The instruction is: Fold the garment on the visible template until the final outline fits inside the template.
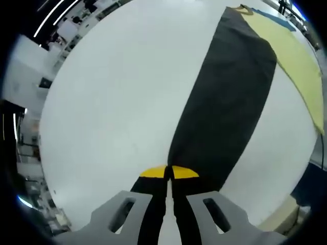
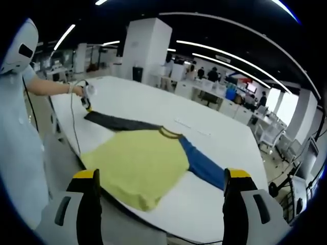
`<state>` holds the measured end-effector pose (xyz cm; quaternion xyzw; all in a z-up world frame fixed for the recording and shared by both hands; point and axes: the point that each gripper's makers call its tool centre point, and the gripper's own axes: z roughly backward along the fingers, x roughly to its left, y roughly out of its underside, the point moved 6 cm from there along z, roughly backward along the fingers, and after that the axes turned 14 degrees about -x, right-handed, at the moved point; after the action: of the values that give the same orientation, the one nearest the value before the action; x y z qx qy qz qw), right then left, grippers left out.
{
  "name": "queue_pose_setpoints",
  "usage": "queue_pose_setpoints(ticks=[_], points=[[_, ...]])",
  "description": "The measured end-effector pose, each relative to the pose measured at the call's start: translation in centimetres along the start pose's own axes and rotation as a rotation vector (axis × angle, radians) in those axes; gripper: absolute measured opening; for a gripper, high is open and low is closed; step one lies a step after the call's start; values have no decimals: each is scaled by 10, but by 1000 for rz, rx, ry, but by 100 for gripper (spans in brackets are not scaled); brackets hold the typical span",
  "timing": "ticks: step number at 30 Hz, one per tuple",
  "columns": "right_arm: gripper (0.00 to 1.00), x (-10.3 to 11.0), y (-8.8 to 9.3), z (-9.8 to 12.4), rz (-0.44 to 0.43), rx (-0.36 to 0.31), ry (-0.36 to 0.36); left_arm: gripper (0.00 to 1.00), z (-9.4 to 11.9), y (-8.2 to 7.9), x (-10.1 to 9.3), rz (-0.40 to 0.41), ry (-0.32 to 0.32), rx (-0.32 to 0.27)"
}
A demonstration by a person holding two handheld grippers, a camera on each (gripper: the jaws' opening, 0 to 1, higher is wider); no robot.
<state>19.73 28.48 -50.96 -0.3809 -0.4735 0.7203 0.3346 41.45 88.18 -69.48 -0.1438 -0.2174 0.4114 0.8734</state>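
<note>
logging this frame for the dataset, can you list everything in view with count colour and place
garment: one, yellow body with one dark sleeve and one blue sleeve, spread flat on the table
table: one, white, large, under the garment
desks and chairs: several, pale, behind the table in the right gripper view
people: a few, far back by the desks
ceiling lights: several long white strips overhead
column: one, white, behind the table
person's arm: one, pale sleeve, reaching over the table's far end
left gripper: one, grey with yellow tips, jaws shut on the dark sleeve's end
right gripper: one, grey with yellow tips, jaws wide apart, near the garment's hem
</note>
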Motion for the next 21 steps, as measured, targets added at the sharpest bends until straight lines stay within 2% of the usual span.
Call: queue_pose_setpoints(ticks=[21], points=[[100,-1,-5,4,3,15,34,0,-7,-7,13,-31,-21,6]])
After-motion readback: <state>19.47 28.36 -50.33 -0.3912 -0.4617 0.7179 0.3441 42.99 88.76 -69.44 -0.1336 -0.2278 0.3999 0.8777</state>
